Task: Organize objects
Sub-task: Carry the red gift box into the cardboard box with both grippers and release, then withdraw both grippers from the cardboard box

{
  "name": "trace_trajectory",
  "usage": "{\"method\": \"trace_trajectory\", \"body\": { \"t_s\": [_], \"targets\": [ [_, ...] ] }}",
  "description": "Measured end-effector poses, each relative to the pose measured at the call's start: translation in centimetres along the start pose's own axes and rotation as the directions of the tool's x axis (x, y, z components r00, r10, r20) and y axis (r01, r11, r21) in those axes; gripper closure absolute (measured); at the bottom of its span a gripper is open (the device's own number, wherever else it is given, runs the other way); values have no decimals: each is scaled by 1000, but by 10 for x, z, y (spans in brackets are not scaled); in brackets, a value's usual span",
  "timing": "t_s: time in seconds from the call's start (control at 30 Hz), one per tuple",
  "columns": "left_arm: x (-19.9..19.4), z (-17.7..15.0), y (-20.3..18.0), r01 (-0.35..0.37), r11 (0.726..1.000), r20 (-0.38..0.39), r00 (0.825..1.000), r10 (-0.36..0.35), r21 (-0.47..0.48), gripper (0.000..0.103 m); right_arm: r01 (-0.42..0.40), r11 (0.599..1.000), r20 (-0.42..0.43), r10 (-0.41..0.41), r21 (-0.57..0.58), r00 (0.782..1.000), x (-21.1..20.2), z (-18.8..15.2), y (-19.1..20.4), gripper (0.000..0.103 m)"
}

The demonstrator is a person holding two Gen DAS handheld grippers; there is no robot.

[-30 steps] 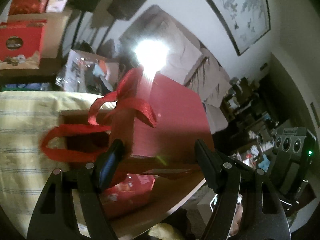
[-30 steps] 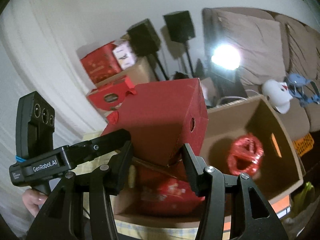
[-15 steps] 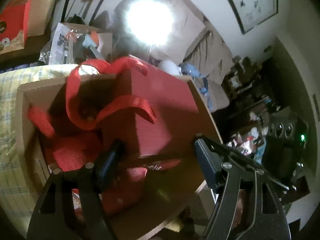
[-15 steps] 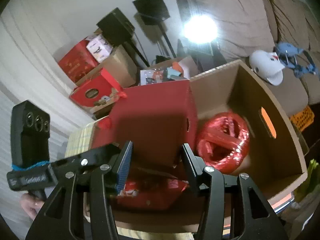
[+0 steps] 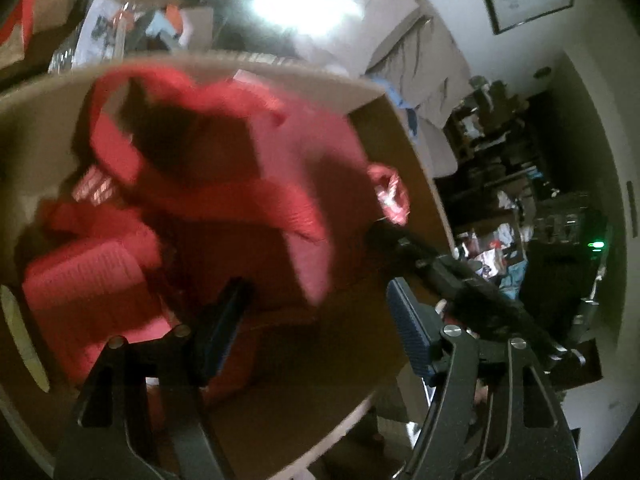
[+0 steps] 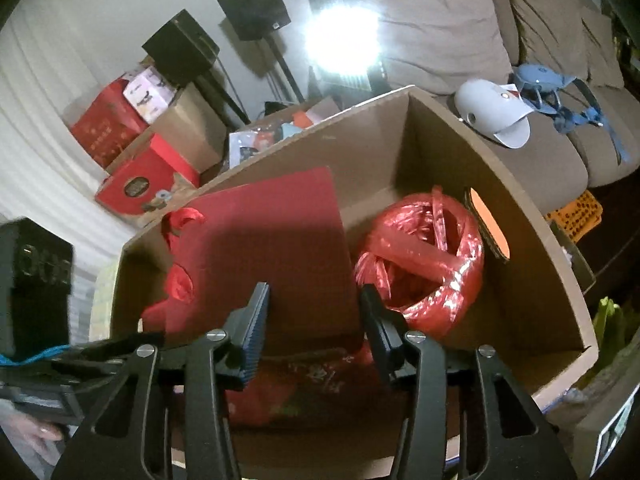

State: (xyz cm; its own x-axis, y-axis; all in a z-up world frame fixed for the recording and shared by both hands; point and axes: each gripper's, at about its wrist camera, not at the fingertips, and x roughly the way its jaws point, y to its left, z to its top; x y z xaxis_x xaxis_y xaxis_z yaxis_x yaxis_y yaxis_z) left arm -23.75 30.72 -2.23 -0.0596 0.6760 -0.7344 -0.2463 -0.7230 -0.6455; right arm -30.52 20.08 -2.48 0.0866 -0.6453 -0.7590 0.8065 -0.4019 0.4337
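Note:
A red gift box [image 6: 272,240] with red ribbon handles [image 5: 120,152] sits tilted inside an open cardboard box [image 6: 440,120]. My right gripper [image 6: 316,308] is shut on the near edge of the gift box, one pad on each side. From the other side my left gripper [image 5: 316,320] straddles the same gift box [image 5: 240,248]. That view is blurred, but its pads look pressed on the box. A ball of red plastic twine [image 6: 424,256] lies to the right of the gift box. Red packets [image 6: 320,372] lie under it.
The cardboard box wall [image 5: 400,140] rises close around both grippers. Behind it are a sofa [image 6: 440,28] with a white cap [image 6: 492,112], two black speakers [image 6: 180,48] on stands, stacked red boxes [image 6: 148,184] and a glaring lamp [image 6: 344,40].
Both grippers have come down with the red gift box, from above the cardboard box to inside it. Its ribbon handles have flopped over. Both views now look more steeply into the box.

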Motion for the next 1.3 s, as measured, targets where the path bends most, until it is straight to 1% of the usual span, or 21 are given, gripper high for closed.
{"method": "trace_trajectory", "body": {
  "t_s": [0.07, 0.1, 0.17, 0.2, 0.33, 0.4, 0.43, 0.47, 0.53, 0.57, 0.6, 0.63, 0.77, 0.83, 0.97, 1.0, 1.03, 1.07, 1.17, 1.2, 1.3],
  "targets": [
    [5, -3, 6, -3, 1000, -22, 1000, 2, -14, 35, -3, 1000, 6, 3, -9, 1000, -2, -1, 1, 55],
    [4, -6, 9, 7, 1000, -29, 1000, -8, -11, 35, -8, 1000, 10, 8, -14, 1000, -3, -1, 2, 54],
    [-2, -10, 9, 19, 1000, -17, 1000, -18, 5, 35, -15, 1000, 23, 16, -25, 1000, -6, -2, 6, 53],
    [-9, -12, 8, 19, 1000, -6, 1000, -19, 22, 33, -18, 999, 26, 19, -29, 999, -7, -2, 9, 53],
    [-43, -21, 1, 15, 997, 61, 998, -20, 72, 23, -28, 998, 49, 30, -55, 998, -13, -6, 21, 53],
    [-65, -25, 0, -13, 997, 114, 993, 4, 81, 16, -8, 996, 91, 16, -92, 996, -20, -9, 33, 52],
    [-78, -28, 0, -35, 996, 149, 989, 21, 88, 14, 3, 994, 111, 9, -113, 994, -24, -11, 39, 48],
    [-86, -29, 1, -49, 995, 168, 985, 33, 91, 13, 14, 990, 134, 5, -141, 991, -28, -14, 47, 46],
    [-105, -35, 2, -112, 988, 218, 972, 87, 106, 12, 26, 985, 153, 0, -169, 988, -31, -18, 59, 43],
    [-109, -33, 0, -133, 985, 230, 968, 105, 109, 12, 28, 982, 158, 2, -185, 987, -33, -20, 66, 42],
    [-117, -37, 2, -171, 979, 248, 959, 140, 109, 12, 24, 980, 161, 8, -196, 987, -34, -22, 71, 41],
    [-122, -40, 3, -190, 976, 258, 953, 158, 105, 12, 17, 979, 161, 16, -203, 987, -35, -23, 75, 41],
    [-139, -50, 6, -241, 966, 299, 932, 204, 95, 12, -20, 975, 160, 57, -222, 986, -37, -31, 93, 37],
    [-150, -58, 7, -276, 956, 328, 916, 229, 103, 12, -21, 971, 166, 62, -236, 984, -37, -36, 103, 35],
    [-168, -67, 9, -311, 946, 364, 895, 257, 96, 12, -33, 959, 171, 84, -281, 982, -39, -51, 119, 34],
    [-175, -72, 11, -323, 942, 380, 885, 268, 88, 12, -30, 957, 172, 83, -288, 982, -40, -56, 123, 32],
    [-176, -74, 13, -330, 940, 388, 880, 274, 86, 12, -22, 954, 176, 77, -297, 981, -41, -59, 127, 29],
    [-182, -80, 16, -346, 935, 407, 867, 287, 78, 12, -8, 951, 185, 68, -309, 980, -41, -65, 132, 28],
    [-192, -94, 23, -383, 922, 433, 843, 320, 64, 12, 16, 945, 197, 51, -328, 979, -43, -77, 139, 24],
    [-194, -98, 25, -393, 918, 439, 835, 331, 57, 12, 22, 943, 198, 47, -333, 979, -43, -81, 142, 23],
    [-200, -115, 30, -415, 909, 451, 821, 351, 48, 12, 26, 940, 196, 44, -339, 980, -43, -93, 148, 21]
  ]
}}
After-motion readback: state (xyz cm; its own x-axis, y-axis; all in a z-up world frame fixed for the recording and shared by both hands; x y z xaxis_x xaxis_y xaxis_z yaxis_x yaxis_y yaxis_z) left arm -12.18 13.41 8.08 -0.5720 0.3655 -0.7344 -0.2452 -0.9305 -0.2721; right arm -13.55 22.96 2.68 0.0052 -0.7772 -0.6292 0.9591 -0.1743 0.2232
